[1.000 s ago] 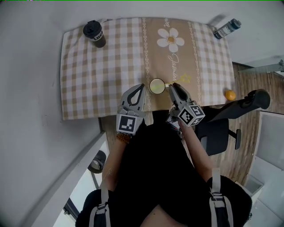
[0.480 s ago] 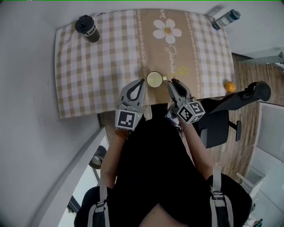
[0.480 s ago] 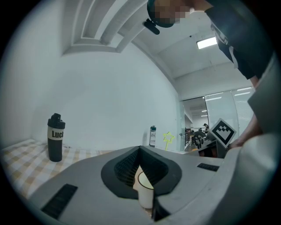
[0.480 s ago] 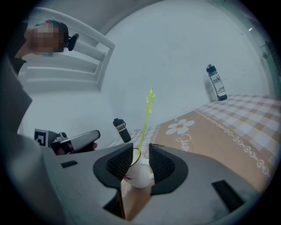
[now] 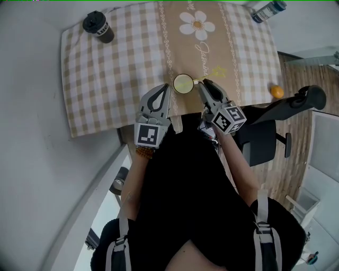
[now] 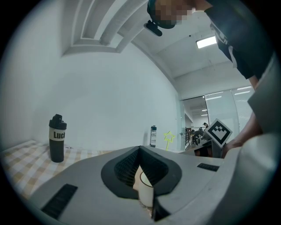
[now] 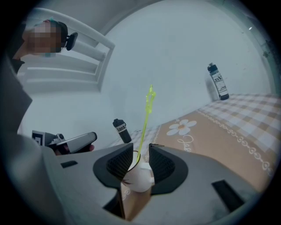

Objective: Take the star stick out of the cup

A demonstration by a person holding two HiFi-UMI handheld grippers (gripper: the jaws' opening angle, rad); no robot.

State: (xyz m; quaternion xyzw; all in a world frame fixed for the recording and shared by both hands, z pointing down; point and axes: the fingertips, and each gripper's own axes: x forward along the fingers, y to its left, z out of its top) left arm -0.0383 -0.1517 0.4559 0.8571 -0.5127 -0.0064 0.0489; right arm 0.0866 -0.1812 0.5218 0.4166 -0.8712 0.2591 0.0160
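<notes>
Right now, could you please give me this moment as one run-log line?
phase: pre-grasp | left gripper: shut, beside white cup | right gripper: open, star stick between jaws, ungripped | star stick: in cup

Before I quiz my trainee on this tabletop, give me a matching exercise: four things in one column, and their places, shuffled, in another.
Things:
1. dark tumbler
2. water bottle
3. cup
4. orange

Places:
A. near edge of the checked cloth, holding the star stick
B. just beyond the cloth's right edge
C. far left corner of the cloth
D. by the cloth's far right corner

Pairs: 1-C, 2-D, 3-A, 4-B
</notes>
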